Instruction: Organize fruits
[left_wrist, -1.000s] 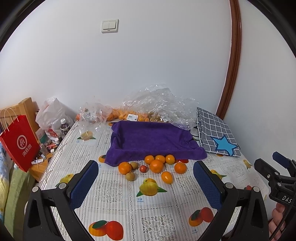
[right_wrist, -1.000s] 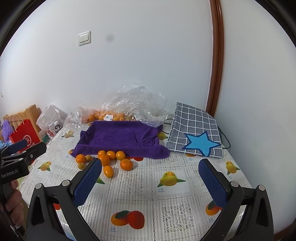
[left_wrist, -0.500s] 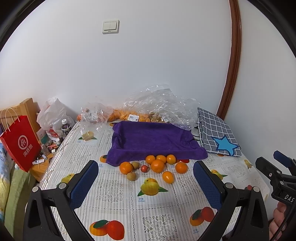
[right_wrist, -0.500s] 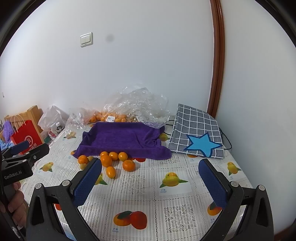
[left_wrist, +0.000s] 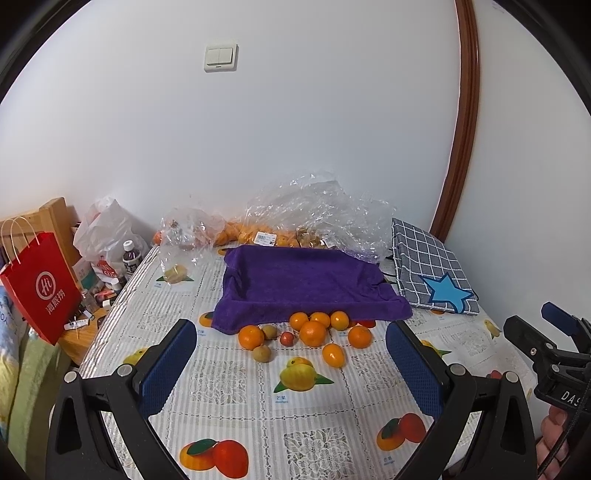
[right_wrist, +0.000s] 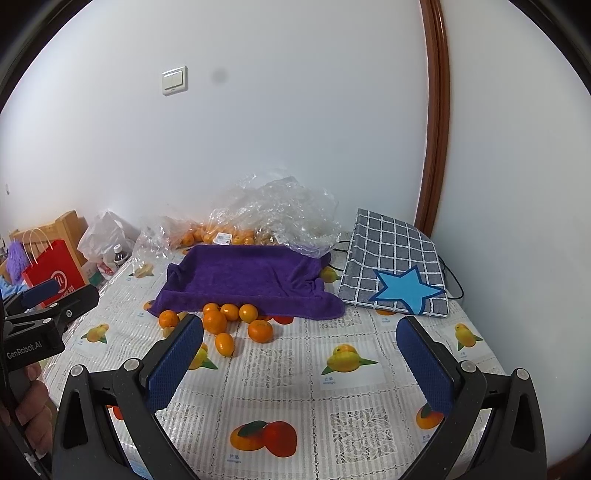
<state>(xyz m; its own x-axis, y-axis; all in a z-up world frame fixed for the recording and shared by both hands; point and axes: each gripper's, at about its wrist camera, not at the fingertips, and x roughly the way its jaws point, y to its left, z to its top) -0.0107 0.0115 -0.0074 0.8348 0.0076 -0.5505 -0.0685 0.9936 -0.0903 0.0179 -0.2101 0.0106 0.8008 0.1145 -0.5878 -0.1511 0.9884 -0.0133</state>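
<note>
While both the left gripper (left_wrist: 291, 363) and right gripper (right_wrist: 301, 356) hang empty with jaws spread wide above the fruit-print tablecloth (left_wrist: 236, 384), the loose round orange fruits (left_wrist: 313, 333) lie clustered just before the purple towel-lined tray (left_wrist: 306, 280), so any approach should, in my judgement, descend squarely over one outlying fruit.

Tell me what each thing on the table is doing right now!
Left gripper: open, holding nothing.
Right gripper: open, holding nothing.
Loose orange mandarins: lying on the tablecloth by the towel's front edge.
Purple towel: spread out, nothing on top.
Clear crinkly plastic bag: behind the towel, oranges inside.
Grey checked pouch with blue star: lying flat, right of the towel.
</note>
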